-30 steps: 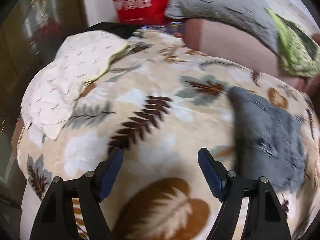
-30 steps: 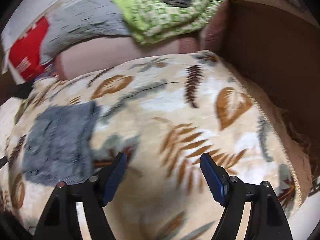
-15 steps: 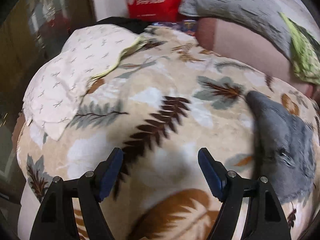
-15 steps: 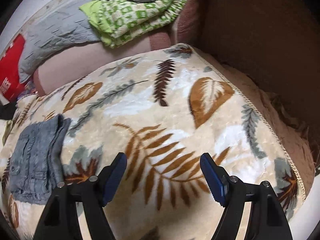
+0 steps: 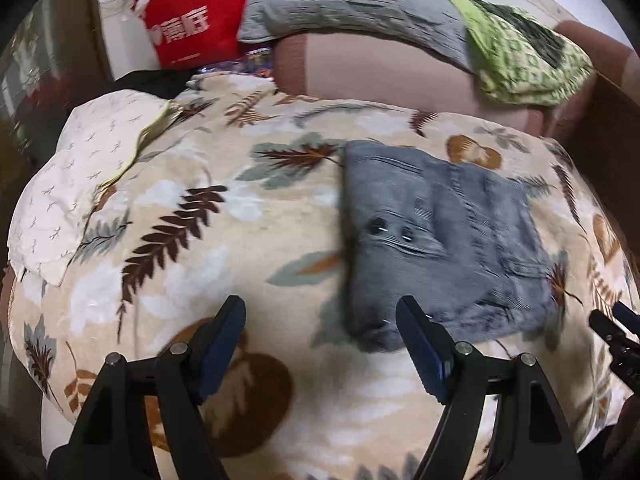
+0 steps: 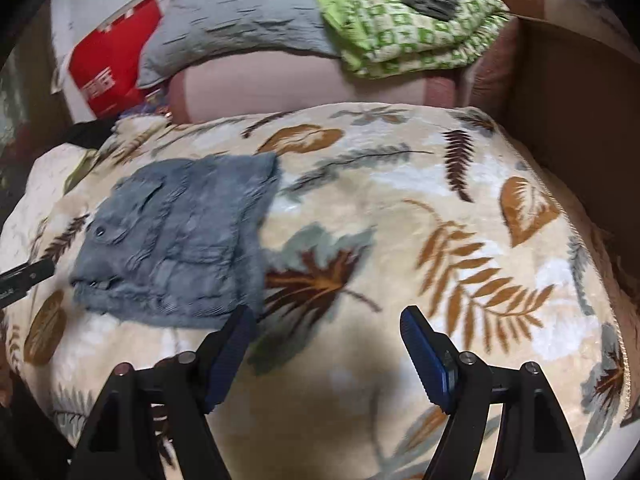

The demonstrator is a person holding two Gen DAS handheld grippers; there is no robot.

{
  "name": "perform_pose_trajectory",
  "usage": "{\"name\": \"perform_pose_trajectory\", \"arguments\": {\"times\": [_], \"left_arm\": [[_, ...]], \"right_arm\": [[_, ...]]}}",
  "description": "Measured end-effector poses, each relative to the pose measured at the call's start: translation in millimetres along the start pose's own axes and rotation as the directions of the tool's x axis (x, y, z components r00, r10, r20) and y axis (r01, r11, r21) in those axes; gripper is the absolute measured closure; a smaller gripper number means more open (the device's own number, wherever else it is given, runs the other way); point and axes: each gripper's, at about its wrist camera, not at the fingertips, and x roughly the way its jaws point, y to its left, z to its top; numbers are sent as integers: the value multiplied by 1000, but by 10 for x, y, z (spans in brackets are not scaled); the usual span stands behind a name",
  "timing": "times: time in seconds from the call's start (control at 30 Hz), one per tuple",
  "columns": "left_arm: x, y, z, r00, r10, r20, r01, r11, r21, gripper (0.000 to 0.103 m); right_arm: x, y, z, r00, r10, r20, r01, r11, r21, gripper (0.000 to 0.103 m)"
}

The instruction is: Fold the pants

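The grey-blue pants (image 5: 444,236) lie folded into a compact rectangle on a leaf-patterned blanket (image 5: 224,240). In the left wrist view my left gripper (image 5: 322,340) hovers open just in front of the bundle's near left corner, nothing between its blue pads. In the right wrist view the same pants (image 6: 176,240) lie to the left, and my right gripper (image 6: 328,344) stands open over bare blanket (image 6: 400,264) beside the bundle's near right corner. Each gripper's tip shows at the edge of the other's view: the right gripper (image 5: 618,332), the left gripper (image 6: 24,276).
A cream pillow (image 5: 76,176) lies at the blanket's left. Behind are a grey pillow (image 5: 352,4), a green checked quilt (image 5: 520,60), a red bag (image 5: 192,20) and a pinkish bolster (image 5: 380,76). A brown board (image 6: 576,100) stands at the right.
Both views have swung back toward the pants: they now lie nearer the middle of the left view and larger in the right view. Both grippers stayed open.
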Motion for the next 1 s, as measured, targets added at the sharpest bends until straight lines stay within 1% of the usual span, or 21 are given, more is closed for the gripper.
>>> {"name": "perform_pose_trajectory", "arguments": {"times": [0.13,0.23,0.37,0.5,0.6,0.77,0.93,1.0], "left_arm": [[-41,-141,-39,1000,-16,-1,16,1000,16,25],[-66,-219,-53,999,-37,-6,37,999,23,25],[-117,-399,-86,996,-92,-14,92,995,44,25],[-204,-594,-130,995,-99,-2,99,991,94,25],[-267,-599,-143,995,-95,14,94,992,85,25],[-328,-527,-129,995,-90,29,88,994,68,25],[-350,-508,-115,994,-107,31,104,992,67,25],[-352,-497,-109,992,-125,30,123,991,61,24]], "right_arm": [[-4,116,-52,1000,15,-11,-15,999,-31,25],[-3,134,-50,1000,21,-18,-21,999,-27,25],[-33,201,-26,999,22,-32,-24,999,-39,25],[-133,322,10,999,32,-9,-32,998,-49,24],[-191,390,61,999,42,2,-42,998,-41,24],[-258,553,91,998,55,10,-55,996,-64,24],[-269,672,74,998,62,3,-61,995,-84,24],[-281,678,73,998,61,4,-60,995,-86,24]]}}
